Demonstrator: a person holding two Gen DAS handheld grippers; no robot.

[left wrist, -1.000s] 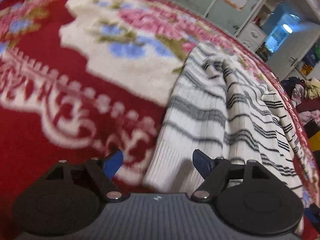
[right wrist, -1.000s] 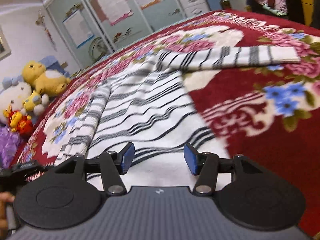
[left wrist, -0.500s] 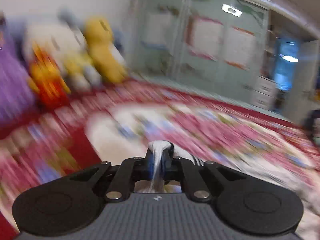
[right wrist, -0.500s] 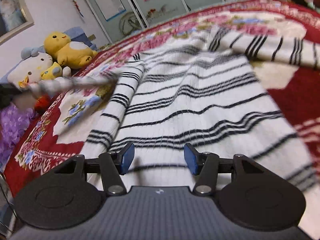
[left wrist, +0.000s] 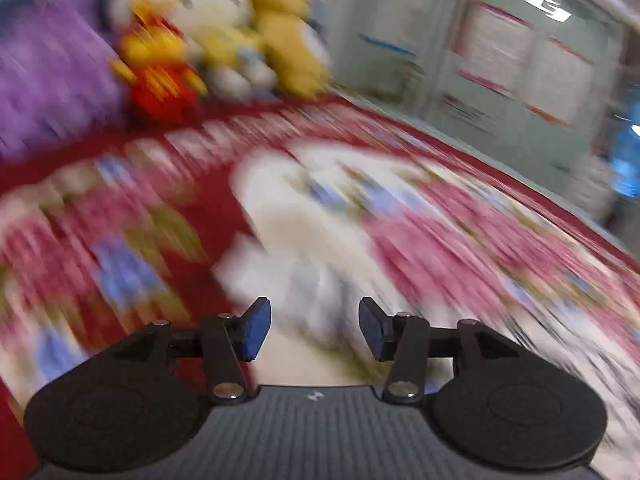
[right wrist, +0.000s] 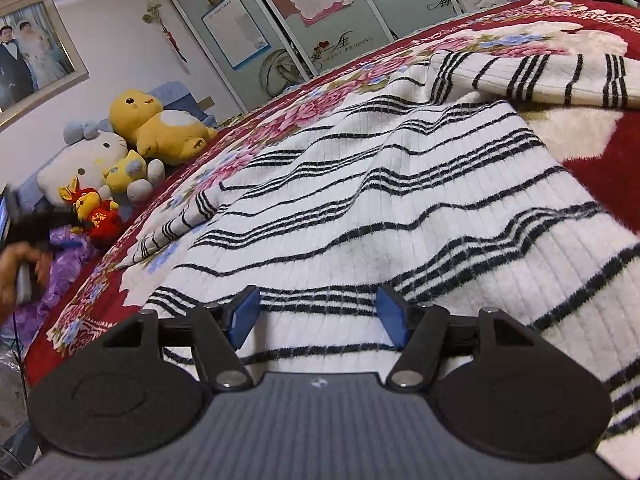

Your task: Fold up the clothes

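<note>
Sweater (right wrist: 380,208) lies spread ahead of my right gripper (right wrist: 318,316), fingers apart over its hem; my left gripper (left wrist: 314,328), also spread, sits farther off.

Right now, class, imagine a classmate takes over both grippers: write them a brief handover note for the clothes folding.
Left gripper: fingers open, holding nothing, above the red floral blanket; its view is motion-blurred.
Right gripper: fingers open, empty, low over the hem of the striped sweater.
Sweater: spread over the blanket, body wrinkled. One sleeve stretches out at far right; the other sleeve lies out to the left, towards the plush toys.
Done: sweater laid out, no fold visible.
Left: probably fold both sleeves in, then fold the body.
</note>
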